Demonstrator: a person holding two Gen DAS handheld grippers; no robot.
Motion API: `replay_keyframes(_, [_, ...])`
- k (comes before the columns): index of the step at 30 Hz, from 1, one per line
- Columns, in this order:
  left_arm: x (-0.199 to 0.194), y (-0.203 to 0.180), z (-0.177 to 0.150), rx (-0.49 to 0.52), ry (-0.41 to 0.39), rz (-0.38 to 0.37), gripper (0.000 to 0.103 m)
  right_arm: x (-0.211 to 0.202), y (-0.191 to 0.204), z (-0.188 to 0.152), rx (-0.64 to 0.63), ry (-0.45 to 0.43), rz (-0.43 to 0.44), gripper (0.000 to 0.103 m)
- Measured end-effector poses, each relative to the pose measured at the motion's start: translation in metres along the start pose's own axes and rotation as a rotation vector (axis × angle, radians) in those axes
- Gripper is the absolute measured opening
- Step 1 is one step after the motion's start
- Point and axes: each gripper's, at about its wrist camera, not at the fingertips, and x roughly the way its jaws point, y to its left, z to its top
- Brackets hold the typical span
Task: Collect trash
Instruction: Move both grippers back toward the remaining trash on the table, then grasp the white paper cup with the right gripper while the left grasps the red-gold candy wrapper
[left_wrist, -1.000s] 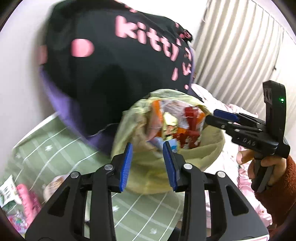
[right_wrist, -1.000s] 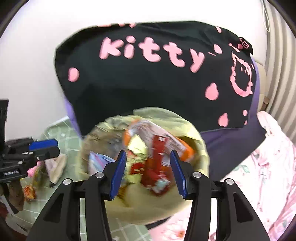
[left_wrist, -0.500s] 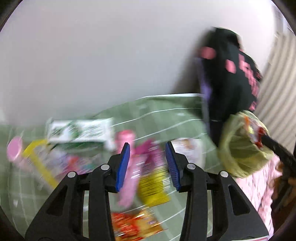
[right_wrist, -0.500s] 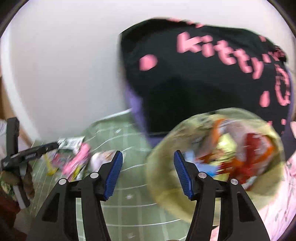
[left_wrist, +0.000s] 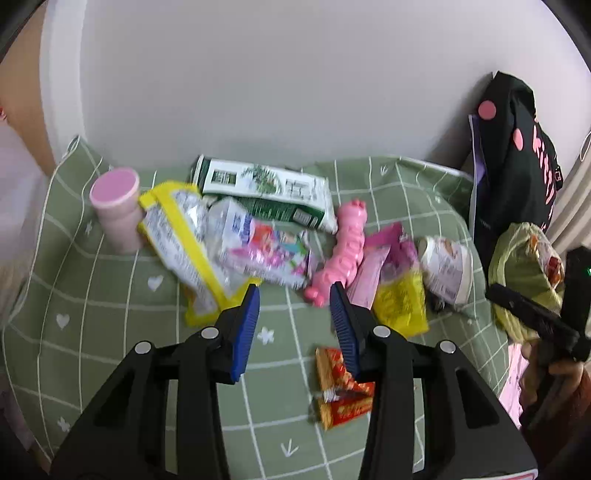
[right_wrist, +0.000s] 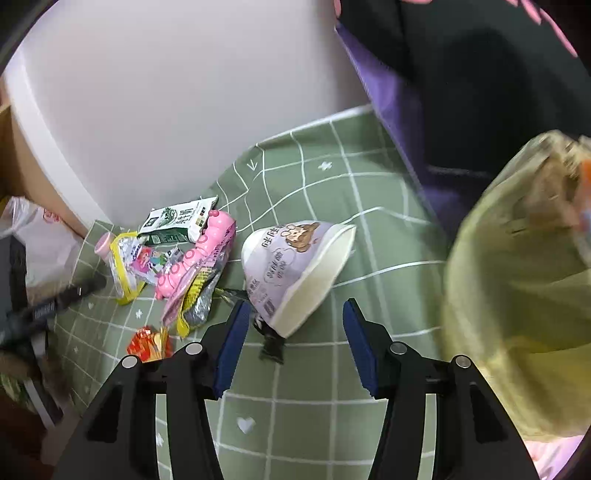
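The green checked cloth (left_wrist: 110, 295) carries a scatter of trash across the middle of the left wrist view, and the yellowish trash bag (right_wrist: 517, 295), already part full, fills the right edge of the right wrist view. The step in hand looks like reaching for the next piece.

The right tongs (right_wrist: 291, 339) hang empty just short of the overturned paper bowl (right_wrist: 295, 266) at the centre of that frame, and their jaws are narrowing with nothing yet between the pads. A bowl that light would likely skid or crush, so I would take it across the rim (right_wrist: 314, 280) with a gentle squeeze, then carry it right to the bag mouth.

The left tongs (left_wrist: 293, 314) stand partly open and empty above bare cloth at lower centre, between the yellow-edged wrapper (left_wrist: 177, 236) at their left and the pink caterpillar-shaped toy (left_wrist: 343, 254) at their right. Flat wrappers want a low approach so one pad slides under an edge. The red and gold wrapper (left_wrist: 340, 387) lies partly behind the right jaw.

Hard to make out: motion blur smears the bag, so its opening is unclear. The milk carton (left_wrist: 266, 192) is cut off by wrappers lying over its lower edge. A small dark scrap (right_wrist: 271, 347) beside the bowl I cannot identify. The pink cup (left_wrist: 116, 206) at upper left may or may not be trash
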Motion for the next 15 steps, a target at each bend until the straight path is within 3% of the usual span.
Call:
replay_keyframes(6, [-0.001,-0.001,-0.013,0.017,0.011,-0.027,0.038,0.044,-0.013,0.007,0.109,0.026,0.033,0.050])
replay_keyframes(9, [0.001,-0.005,-0.020,0.035,0.027,-0.050,0.038,0.055,-0.021,0.011,0.169,0.043,0.112,0.033])
replay_keyframes(15, [0.006,-0.024,-0.030,0.116,0.070,-0.142,0.038,0.041,-0.012,0.017,0.126,0.050,0.138,0.025])
